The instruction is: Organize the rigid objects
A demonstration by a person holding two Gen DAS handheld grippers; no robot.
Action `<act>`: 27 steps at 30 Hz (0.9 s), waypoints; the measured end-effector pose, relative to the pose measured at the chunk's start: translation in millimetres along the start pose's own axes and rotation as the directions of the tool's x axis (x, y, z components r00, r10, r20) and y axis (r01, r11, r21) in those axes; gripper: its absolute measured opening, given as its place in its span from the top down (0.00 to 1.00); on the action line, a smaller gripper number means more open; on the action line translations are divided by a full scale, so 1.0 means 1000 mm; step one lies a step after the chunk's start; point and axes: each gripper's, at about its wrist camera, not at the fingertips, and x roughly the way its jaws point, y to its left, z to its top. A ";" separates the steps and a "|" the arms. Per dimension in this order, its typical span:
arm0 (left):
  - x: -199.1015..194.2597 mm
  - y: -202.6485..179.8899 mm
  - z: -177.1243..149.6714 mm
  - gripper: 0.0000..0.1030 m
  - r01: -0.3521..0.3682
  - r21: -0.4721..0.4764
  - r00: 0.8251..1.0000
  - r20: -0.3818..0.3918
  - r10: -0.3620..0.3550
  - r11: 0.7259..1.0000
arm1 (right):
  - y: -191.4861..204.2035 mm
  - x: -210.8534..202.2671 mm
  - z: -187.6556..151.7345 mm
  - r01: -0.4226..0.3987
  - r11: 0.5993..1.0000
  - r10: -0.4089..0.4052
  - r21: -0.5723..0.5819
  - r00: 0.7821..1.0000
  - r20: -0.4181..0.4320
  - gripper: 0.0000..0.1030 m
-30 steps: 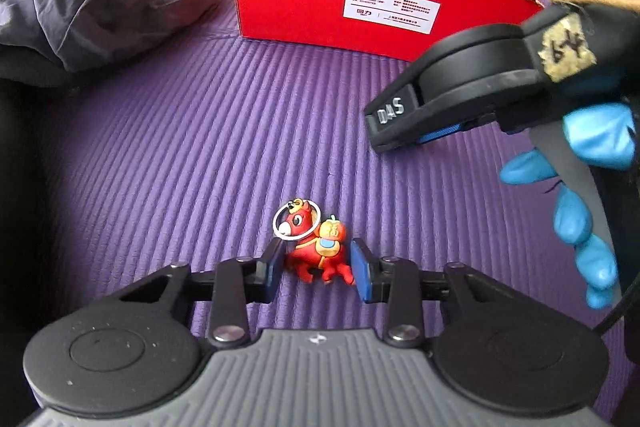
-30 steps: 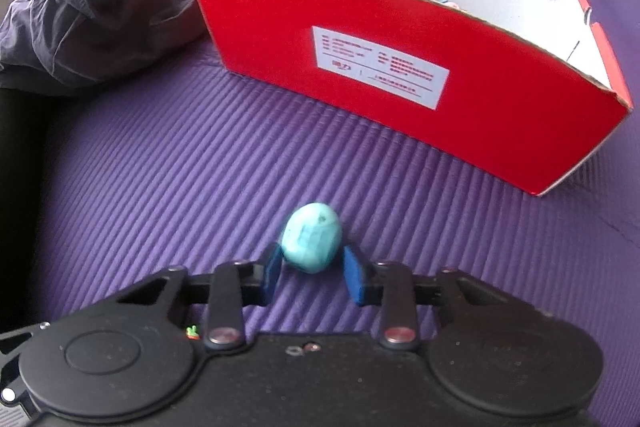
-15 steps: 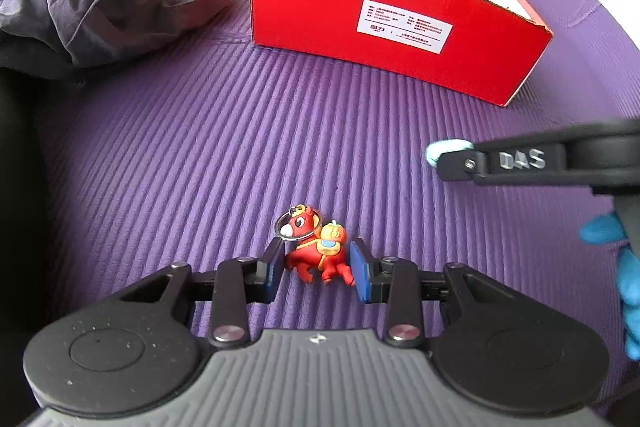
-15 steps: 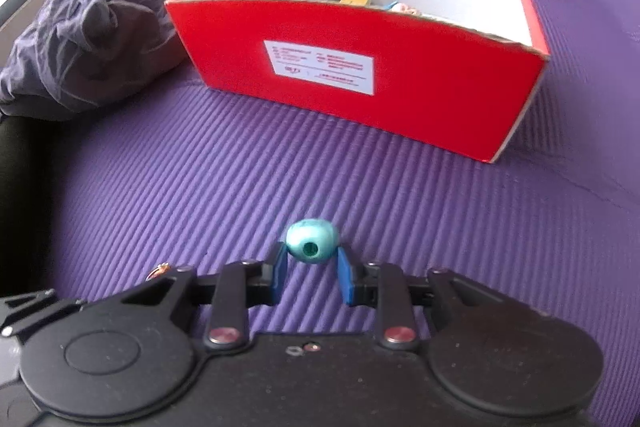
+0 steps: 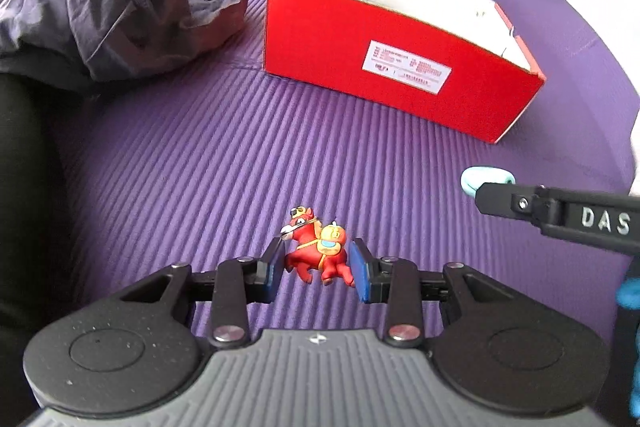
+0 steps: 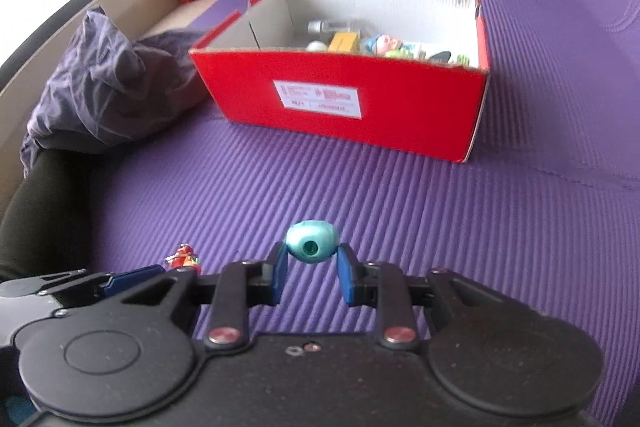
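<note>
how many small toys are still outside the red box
2: the red horse keychain between the left gripper's jaws, and the teal egg between the right gripper's jaws. Others could hide behind the box.

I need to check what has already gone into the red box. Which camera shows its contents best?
The right wrist view: it looks down over the red box's front wall onto a clear bottle, a yellow item and other small things along the back. The left wrist view shows only the box's outside and bare white inner walls.
</note>
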 end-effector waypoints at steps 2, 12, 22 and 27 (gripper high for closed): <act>-0.006 -0.001 0.005 0.66 0.002 0.001 1.000 0.018 -0.002 1.000 | 0.000 -0.009 0.000 -0.002 1.000 0.002 0.000 1.000 0.016 0.76; -0.040 -0.013 0.045 0.66 0.069 0.028 0.993 0.093 -0.072 0.997 | 0.002 -0.053 0.018 0.001 1.000 0.001 -0.021 0.994 0.105 0.76; -0.074 -0.030 0.104 0.66 0.083 0.108 0.975 0.196 -0.103 0.991 | 0.007 -0.089 0.046 0.018 0.996 -0.002 -0.082 0.982 0.190 0.76; -0.079 -0.035 0.134 0.67 0.074 0.142 0.970 0.218 -0.104 0.987 | 0.007 -0.099 0.060 0.035 0.993 -0.010 -0.110 0.976 0.219 0.76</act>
